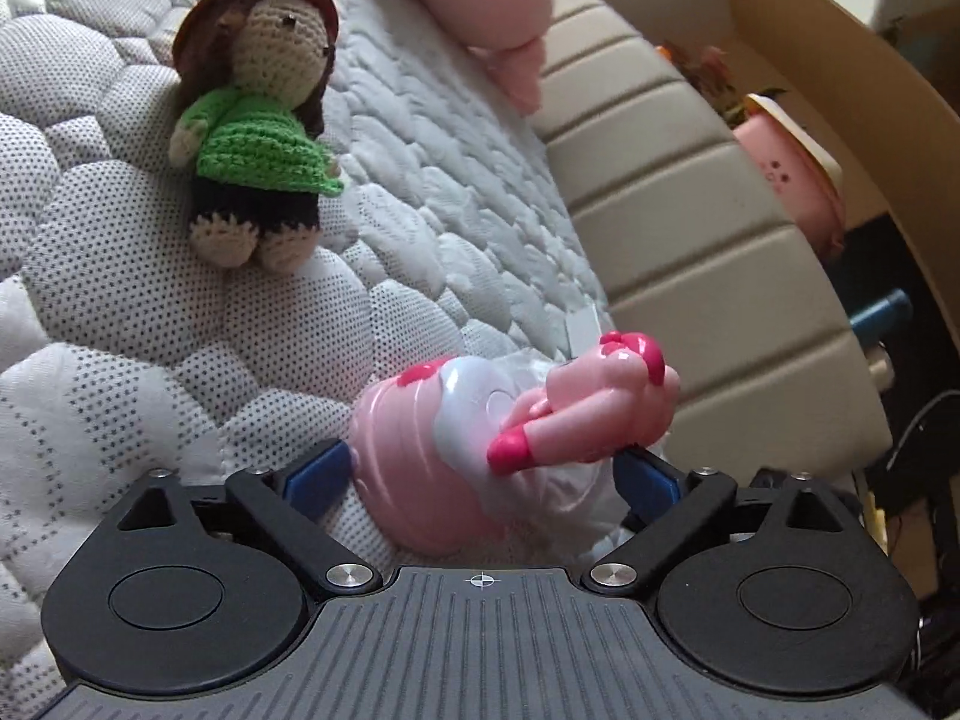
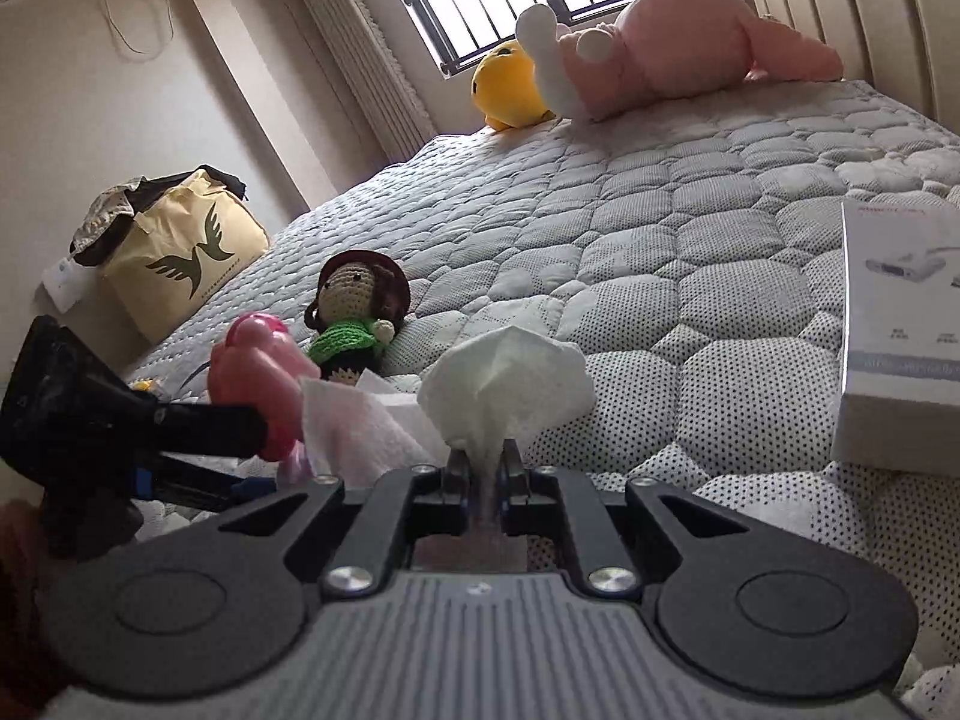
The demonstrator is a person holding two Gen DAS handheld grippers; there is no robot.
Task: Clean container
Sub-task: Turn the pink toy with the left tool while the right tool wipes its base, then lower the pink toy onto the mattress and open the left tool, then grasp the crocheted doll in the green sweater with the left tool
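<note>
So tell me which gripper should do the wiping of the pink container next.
Right. The right gripper is already shut on the tissue, close beside the pink container. The left gripper is shut on that container, so it should probably just keep steadying it.

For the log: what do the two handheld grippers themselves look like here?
Both match: a grey ribbed body with a small crosshair mark, two round black discs, and black linkage arms with silver screws. The left gripper has blue pads on its fingers. The right gripper has narrow black fingers. No sleeve or cable shows clearly.
</note>
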